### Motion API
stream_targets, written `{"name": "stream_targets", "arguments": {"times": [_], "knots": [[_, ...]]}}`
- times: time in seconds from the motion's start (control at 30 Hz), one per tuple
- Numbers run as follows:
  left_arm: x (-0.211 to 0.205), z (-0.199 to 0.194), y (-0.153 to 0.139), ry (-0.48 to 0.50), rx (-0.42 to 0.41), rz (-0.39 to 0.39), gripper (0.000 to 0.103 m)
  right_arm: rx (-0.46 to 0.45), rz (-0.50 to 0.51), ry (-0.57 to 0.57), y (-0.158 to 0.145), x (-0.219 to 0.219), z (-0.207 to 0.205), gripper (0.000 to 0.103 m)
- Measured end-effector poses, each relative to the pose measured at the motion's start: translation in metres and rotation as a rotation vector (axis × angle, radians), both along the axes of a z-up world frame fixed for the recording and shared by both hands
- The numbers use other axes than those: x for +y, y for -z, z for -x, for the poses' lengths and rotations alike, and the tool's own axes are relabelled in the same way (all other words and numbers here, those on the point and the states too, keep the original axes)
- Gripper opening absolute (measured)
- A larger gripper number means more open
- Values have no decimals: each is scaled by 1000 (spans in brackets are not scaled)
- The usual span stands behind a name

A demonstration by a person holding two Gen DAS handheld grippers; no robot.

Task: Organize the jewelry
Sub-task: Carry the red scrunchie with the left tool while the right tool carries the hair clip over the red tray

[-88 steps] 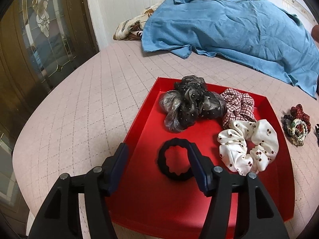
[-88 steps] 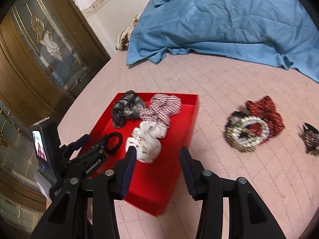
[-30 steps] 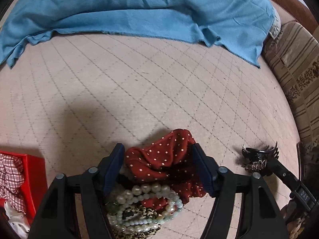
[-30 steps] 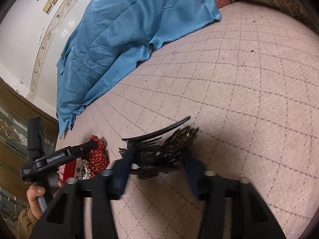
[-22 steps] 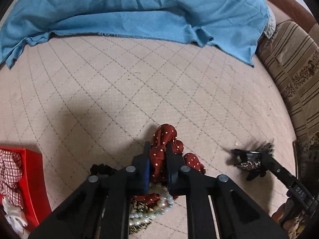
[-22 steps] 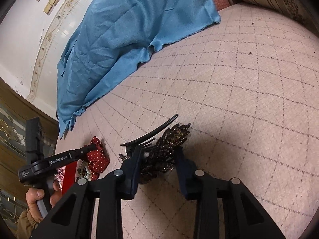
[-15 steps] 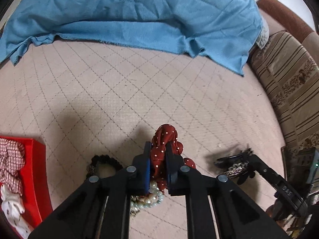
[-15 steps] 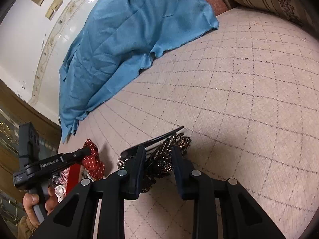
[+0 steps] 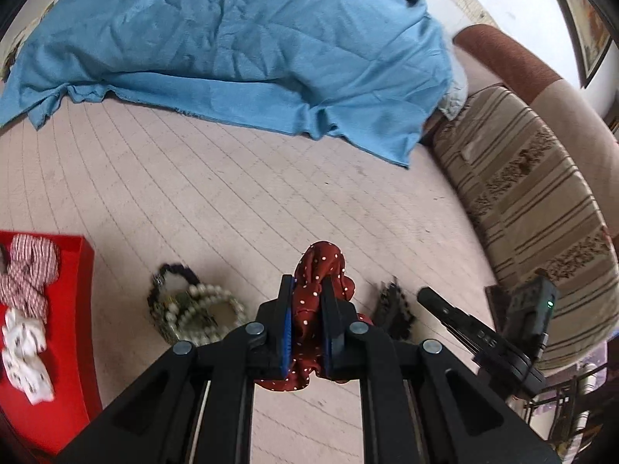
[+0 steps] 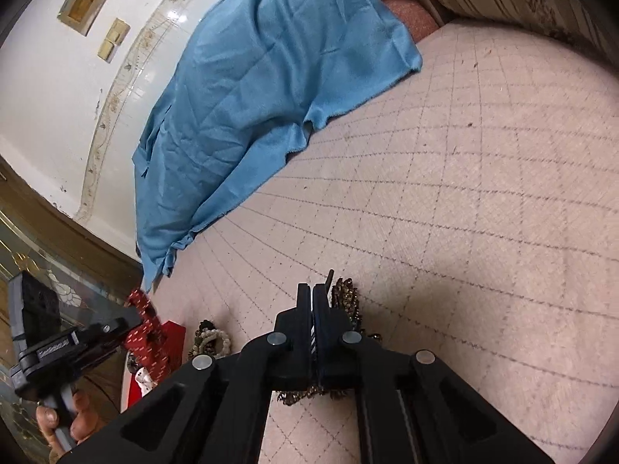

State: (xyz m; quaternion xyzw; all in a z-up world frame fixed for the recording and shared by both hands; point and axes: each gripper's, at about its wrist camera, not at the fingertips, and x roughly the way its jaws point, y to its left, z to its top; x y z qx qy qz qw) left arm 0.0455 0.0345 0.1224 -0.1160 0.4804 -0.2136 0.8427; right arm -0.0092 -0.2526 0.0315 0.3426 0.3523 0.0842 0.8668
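The red polka-dot scrunchie (image 9: 315, 301), which a second ago lay on the pink quilted bedcover (image 9: 232, 201) between wide-open jaws, is now pinched in the left gripper (image 9: 307, 309) at lower centre of the left wrist view, its fabric bunched up between the blue pads and hanging below them. It has been lifted clear of the pearl and bead bracelets (image 9: 193, 309), which have been left on the cover at lower left of that view, beside the red tray (image 9: 83, 309) holding the plaid and white scrunchies. In the right wrist view the right gripper (image 10: 312, 309) is seen at lower centre with its jaws just closed almost fully together; the beaded hair claw clip (image 10: 346, 295) sits against them, and a thin part of it appears to be clamped, though the actual contact is hidden behind the pads. Half a second ago those jaws were still some way apart around the clip. Both loose pieces are therefore judged to be secured, and the next stage is likely to be carrying them toward the tray, seen at the lower left edge of both views. The bracelets remain to be collected.
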Motion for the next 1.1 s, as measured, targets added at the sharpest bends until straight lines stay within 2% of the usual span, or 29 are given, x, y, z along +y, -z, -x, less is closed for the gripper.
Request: {"name": "stream_targets", "arguments": {"times": [0.03,0.07,0.1,0.17,0.2,0.33,0.37,0.4,0.47,0.57,0.77,0.97,1.1], "knots": [[0,5,0,3,2,13,11,0,13,10,-1,0,3,4],[1,12,1,7,8,28,11,9,29,20,-2,1,6,12],[0,14,3,9,13,33,11,16,31,23,-1,0,7,35],[-1,22,11,11,27,30,11,32,29,28,3,2,8,61],[-1,26,17,12,35,25,11,41,37,27,5,4,7,62],[2,33,36,2,75,25,11,97,94,-11,14,17,1,61],[3,34,38,-2,79,23,11,111,101,-14,17,19,1,53],[5,36,41,-5,84,24,11,123,102,-14,20,19,1,36],[8,39,43,-10,90,34,11,132,77,-16,24,18,2,26],[13,45,41,-22,79,37,11,129,110,-5,22,20,5,12],[27,62,33,-50,60,42,11,94,89,21,15,20,18,9],[46,77,26,-88,54,68,11,49,81,32,-2,23,40,9],[55,87,21,-115,42,58,11,33,77,29,-9,28,53,9]]}}
